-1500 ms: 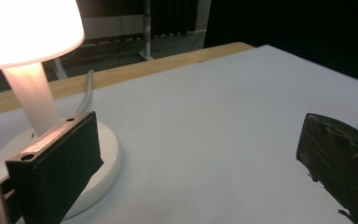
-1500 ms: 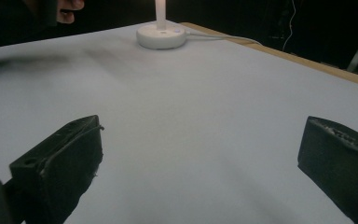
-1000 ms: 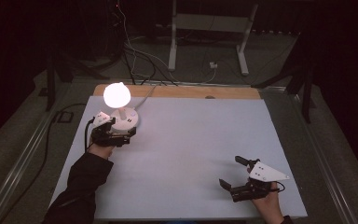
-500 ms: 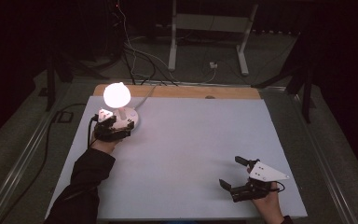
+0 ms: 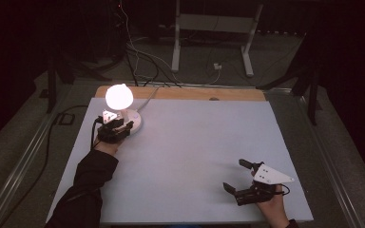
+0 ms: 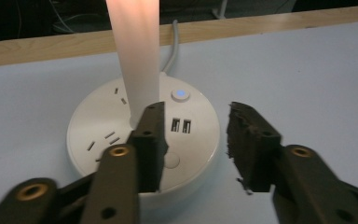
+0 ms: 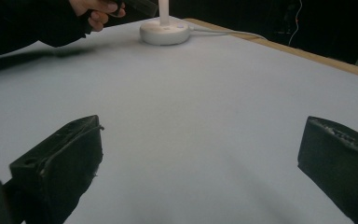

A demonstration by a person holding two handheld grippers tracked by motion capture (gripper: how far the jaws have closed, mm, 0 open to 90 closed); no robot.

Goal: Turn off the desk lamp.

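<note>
A lit lamp with a glowing white globe (image 5: pixel 119 96) stands on a round white base (image 5: pixel 134 121) at the table's far left. In the left gripper view the base (image 6: pixel 98 126) carries sockets, two USB ports (image 6: pixel 181 125) and a blue-lit button (image 6: pixel 180 94), and the bright stem (image 6: pixel 137 56) rises from it. My left gripper (image 5: pixel 126 127) (image 6: pixel 196 112) sits at the base's near edge. Its jaws have just been closing and stand partly apart, with the base's right part in the gap and no pad pressing on it. My right gripper (image 5: pixel 235 175) (image 7: pixel 200 126) rests open and empty at the near right.
The grey-white table top (image 5: pixel 195 137) has a wooden strip (image 5: pixel 180 92) along its far edge. The lamp's white cable (image 5: pixel 147 97) runs off the back. Beyond lie floor cables and the legs of a metal stand (image 5: pixel 209 28). The lamp base (image 7: pixel 164 32) is far off in the right gripper view.
The left gripper has crept a little closer to the lamp base and its jaws have narrowed. The right gripper has kept still.
</note>
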